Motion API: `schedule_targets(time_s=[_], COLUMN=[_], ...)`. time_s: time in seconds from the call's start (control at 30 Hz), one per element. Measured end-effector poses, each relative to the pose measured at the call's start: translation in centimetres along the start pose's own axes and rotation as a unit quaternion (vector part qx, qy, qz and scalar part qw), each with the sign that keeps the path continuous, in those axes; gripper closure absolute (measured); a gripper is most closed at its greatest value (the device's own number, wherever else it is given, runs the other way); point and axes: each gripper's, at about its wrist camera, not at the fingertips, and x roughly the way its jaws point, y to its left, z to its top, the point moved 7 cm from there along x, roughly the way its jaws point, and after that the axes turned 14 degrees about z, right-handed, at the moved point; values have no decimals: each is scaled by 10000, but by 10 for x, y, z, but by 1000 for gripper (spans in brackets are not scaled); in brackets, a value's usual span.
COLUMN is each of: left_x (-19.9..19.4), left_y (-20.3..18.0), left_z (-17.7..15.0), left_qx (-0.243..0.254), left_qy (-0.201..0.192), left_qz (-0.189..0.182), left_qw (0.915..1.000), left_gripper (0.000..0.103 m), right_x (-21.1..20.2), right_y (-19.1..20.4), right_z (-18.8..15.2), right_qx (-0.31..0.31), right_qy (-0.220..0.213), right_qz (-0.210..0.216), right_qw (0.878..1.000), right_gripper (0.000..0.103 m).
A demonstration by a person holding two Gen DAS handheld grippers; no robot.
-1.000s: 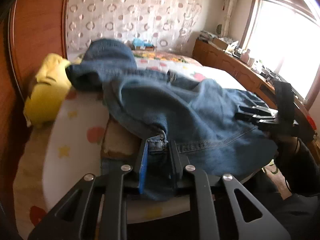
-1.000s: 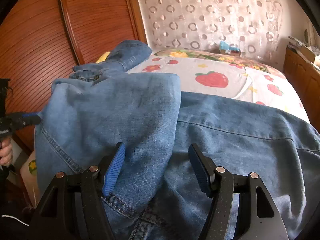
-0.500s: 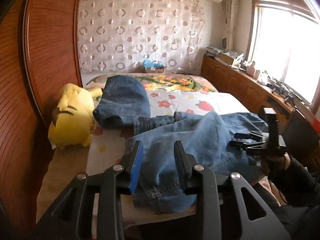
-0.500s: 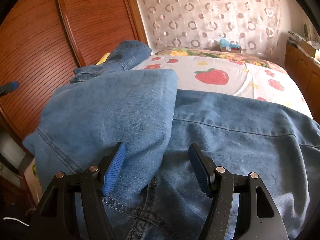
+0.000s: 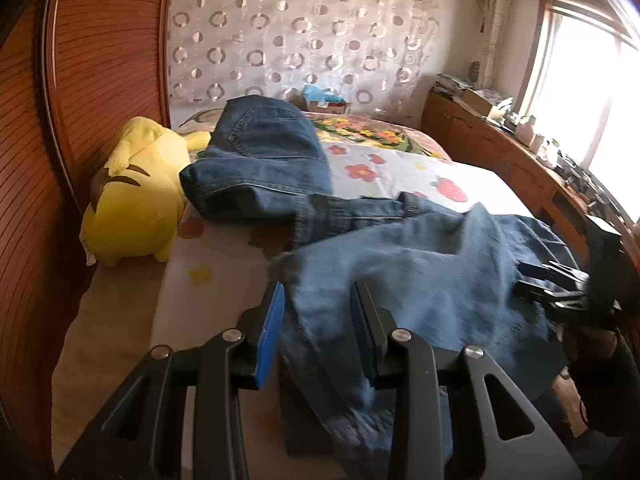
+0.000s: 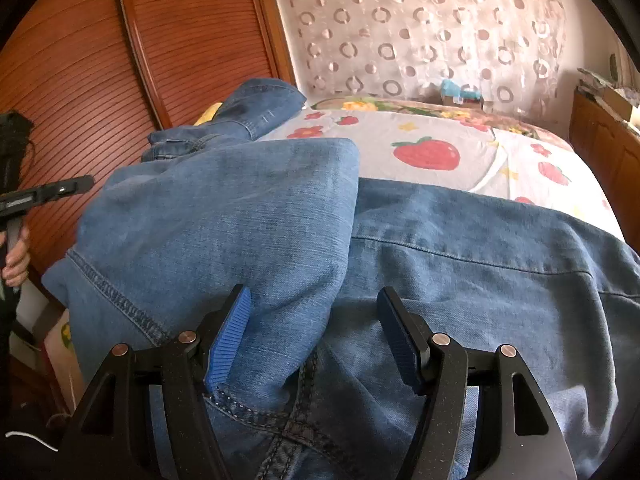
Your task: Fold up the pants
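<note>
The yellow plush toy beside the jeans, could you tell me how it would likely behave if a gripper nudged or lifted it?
The yellow plush toy looks soft and stuffed, so it would probably squash under the fingers and feel light for its size. Lying slumped on the floral bedsheet, it seems likelier to slide or flop than roll.

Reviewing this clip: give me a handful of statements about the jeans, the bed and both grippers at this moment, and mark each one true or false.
1. A yellow plush toy lies on the bed beside the wooden headboard. True.
2. The jeans hang from a hook on the wall. False: they lie spread on the bed.
3. The left gripper is clamped shut on the jeans. False: its jaws have just been opening and stand apart, with denim lying between them, unpressed.
4. The right gripper is open over the jeans. True.
5. The bed sheet is plain white. False: it is printed with strawberries and flowers.
</note>
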Motion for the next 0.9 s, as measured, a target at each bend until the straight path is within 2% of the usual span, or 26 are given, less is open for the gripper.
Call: schedule_targets(time_s=[0.2, 0.37, 0.43, 0.47, 0.5, 0.6, 0.8, 0.9], left_x=[29, 51, 49, 44, 40, 26, 3, 1], left_y=[13, 8, 5, 3, 1, -7, 4, 11], left_z=[-3, -16, -16, -14, -11, 2, 39, 51], left_qx=[-126, -86, -101, -115, -108, 73, -79, -134], left_qy=[195, 533, 471, 372, 284, 103, -460, -539], left_qz=[80, -244, -297, -354, -405, -502, -167, -43], left_qw=[9997, 9982, 9984, 9986, 9987, 9987, 9988, 9984], left_gripper=[70, 70, 71, 74, 86, 96, 97, 97], right_x=[0, 0, 1, 1, 1, 1, 0, 0], right_y=[0, 1, 1, 1, 1, 1, 1, 2], right_z=[-1, 0, 0, 0, 0, -2, -2, -2], right_qx=[-3, -7, -3, -1, -3, -7, -9, -5], right_qy=[5, 3, 3, 3, 7, 30, 34, 30], right_qz=[-3, -2, -4, -3, -4, 5, 6, 11], right_qw=[10000, 10000, 10000, 10000, 10000, 10000, 10000, 10000], right_gripper=[36, 36, 36, 36, 36, 36, 36, 36])
